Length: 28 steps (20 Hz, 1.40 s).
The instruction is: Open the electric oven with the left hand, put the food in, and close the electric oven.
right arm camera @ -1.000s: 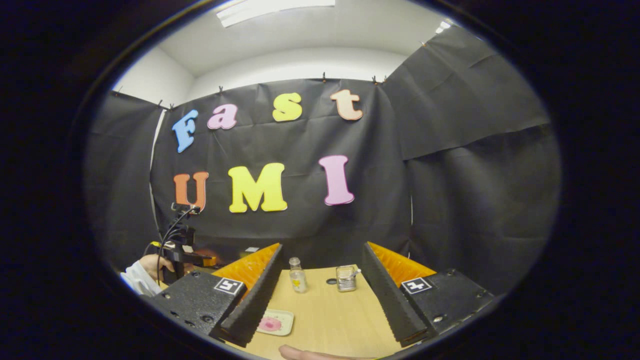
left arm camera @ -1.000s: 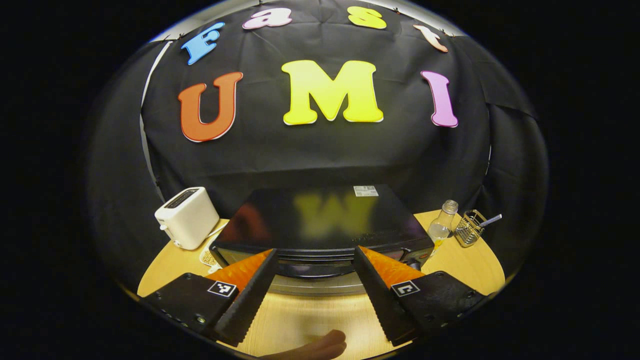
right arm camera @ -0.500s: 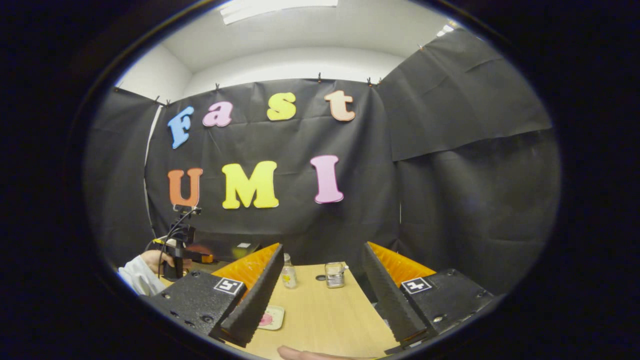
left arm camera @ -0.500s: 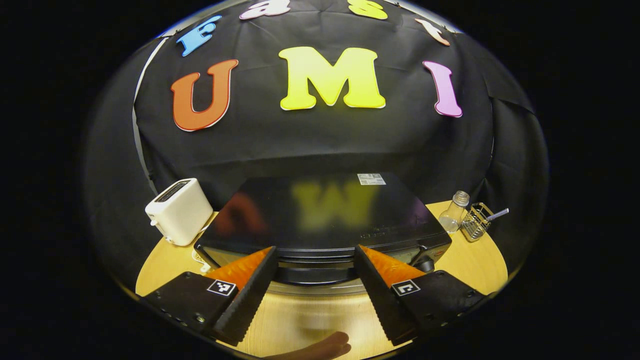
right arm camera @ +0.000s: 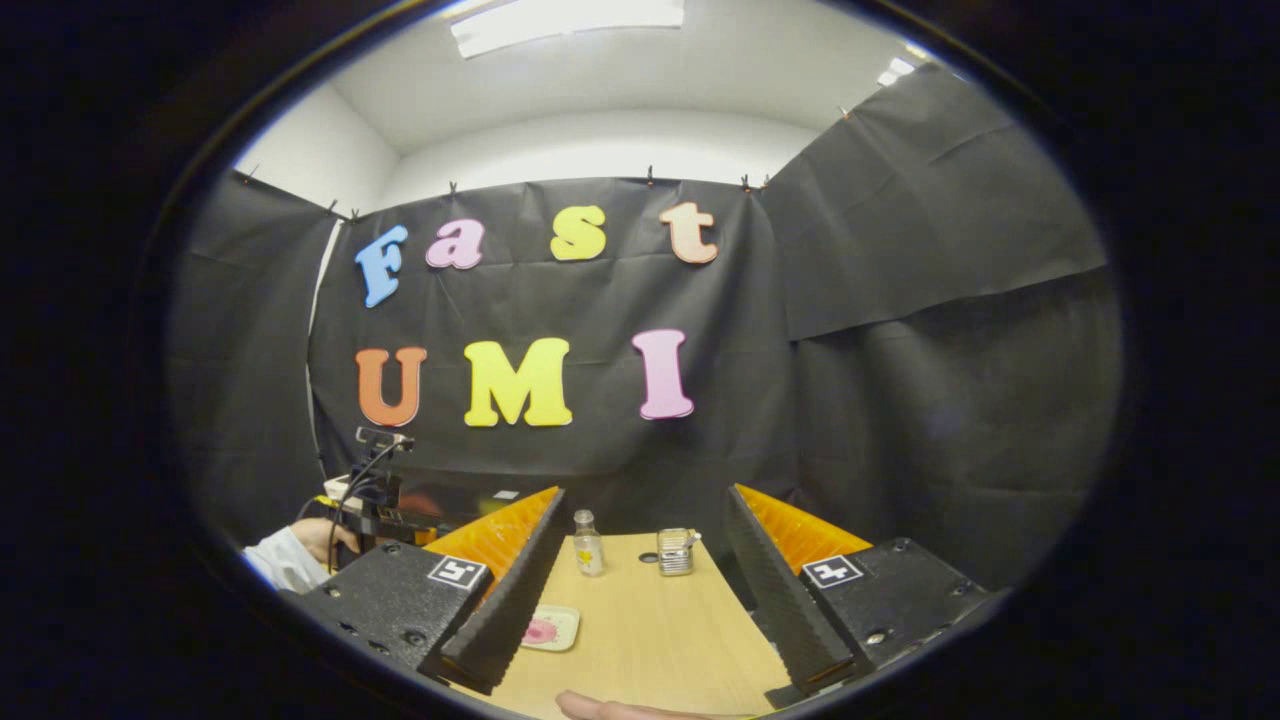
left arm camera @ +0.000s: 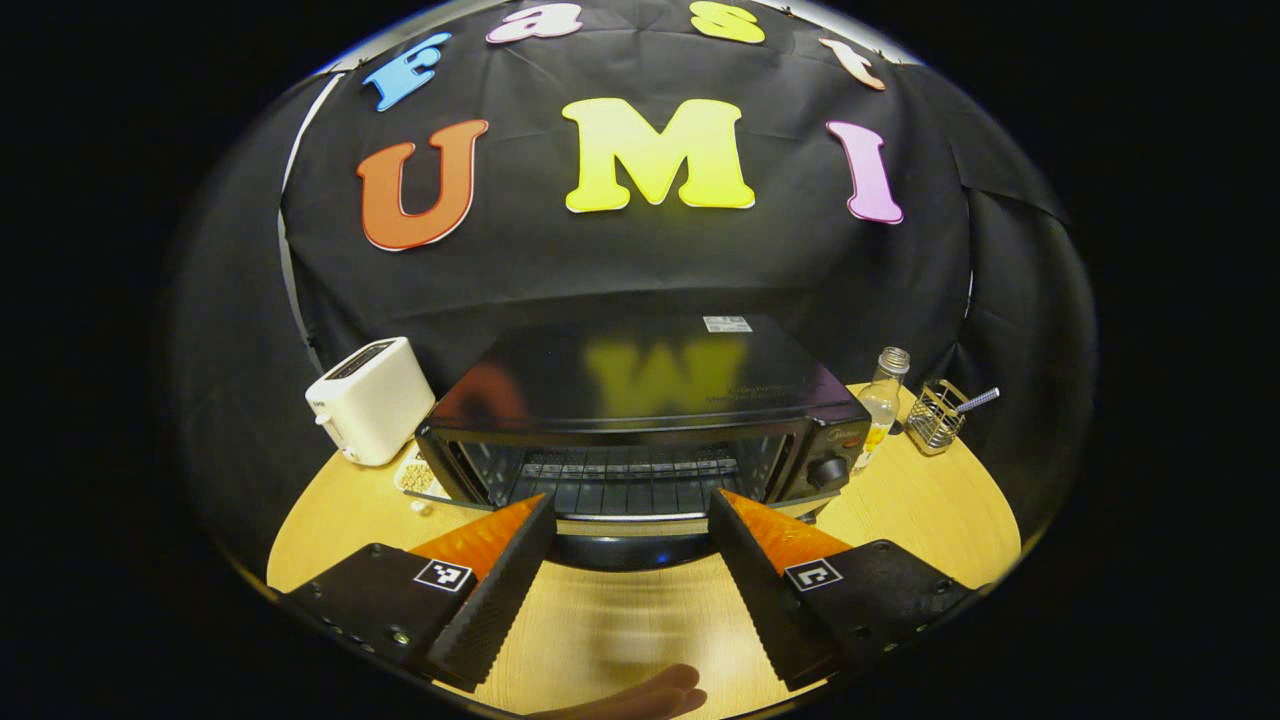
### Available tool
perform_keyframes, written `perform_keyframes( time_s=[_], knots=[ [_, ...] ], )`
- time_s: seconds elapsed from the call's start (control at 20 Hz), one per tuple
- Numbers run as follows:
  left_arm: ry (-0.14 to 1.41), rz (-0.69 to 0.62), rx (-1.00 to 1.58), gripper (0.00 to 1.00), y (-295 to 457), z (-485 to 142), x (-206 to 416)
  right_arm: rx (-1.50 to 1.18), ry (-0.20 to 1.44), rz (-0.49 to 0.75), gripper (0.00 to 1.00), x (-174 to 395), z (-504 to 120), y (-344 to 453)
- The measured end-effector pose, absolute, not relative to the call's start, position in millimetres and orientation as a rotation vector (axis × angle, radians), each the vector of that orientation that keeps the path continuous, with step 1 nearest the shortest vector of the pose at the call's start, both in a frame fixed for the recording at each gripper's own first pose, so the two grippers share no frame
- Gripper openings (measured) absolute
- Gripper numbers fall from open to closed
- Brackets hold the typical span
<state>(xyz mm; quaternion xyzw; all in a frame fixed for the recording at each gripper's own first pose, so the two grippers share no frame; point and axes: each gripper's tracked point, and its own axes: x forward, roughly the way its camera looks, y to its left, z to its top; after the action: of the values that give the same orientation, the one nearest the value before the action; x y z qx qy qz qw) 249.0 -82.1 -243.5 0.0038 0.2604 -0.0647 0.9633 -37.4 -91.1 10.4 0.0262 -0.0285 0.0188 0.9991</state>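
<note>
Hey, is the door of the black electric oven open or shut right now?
Open. In the left gripper view the black electric oven shows its bare wire rack, and the door lies folded down at the front.

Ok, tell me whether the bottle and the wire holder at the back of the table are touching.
Apart. In the right gripper view the bottle and the wire holder stand side by side, with a strip of bare table plainly visible between them.
</note>
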Motion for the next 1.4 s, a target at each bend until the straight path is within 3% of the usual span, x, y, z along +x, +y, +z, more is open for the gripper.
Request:
perform_keyframes(
  time_s=[0.25,0.3,0.35,0.8,1.05,1.35,1.4],
  knots=[
    [0.517,-0.142,0.008,0.96,-83,-267,210,0.061,-0.039,0.081,0.97,-56,11,-74],
    [0.500,-0.141,0.007,0.85,-82,-270,205,0.057,-0.037,0.087,0.96,-60,11,-71],
    [0.489,-0.140,0.001,0.95,-82,-275,199,0.053,-0.042,0.091,0.96,-62,14,-70],
    [0.480,-0.162,-0.007,0.95,-86,-328,165,0.035,-0.011,0.138,0.96,-65,14,-50],
    [0.606,-0.177,-0.013,0.94,-95,-388,140,0.033,0.001,0.116,0.96,-58,15,-41],
    [0.605,-0.176,0.045,1.00,-87,-398,134,0.013,0.050,0.110,0.96,-46,0,-26],
    [0.591,-0.185,0.037,0.95,-89,-395,136,0.008,0.060,0.112,1.00,-43,-4,-24]
  ],
)
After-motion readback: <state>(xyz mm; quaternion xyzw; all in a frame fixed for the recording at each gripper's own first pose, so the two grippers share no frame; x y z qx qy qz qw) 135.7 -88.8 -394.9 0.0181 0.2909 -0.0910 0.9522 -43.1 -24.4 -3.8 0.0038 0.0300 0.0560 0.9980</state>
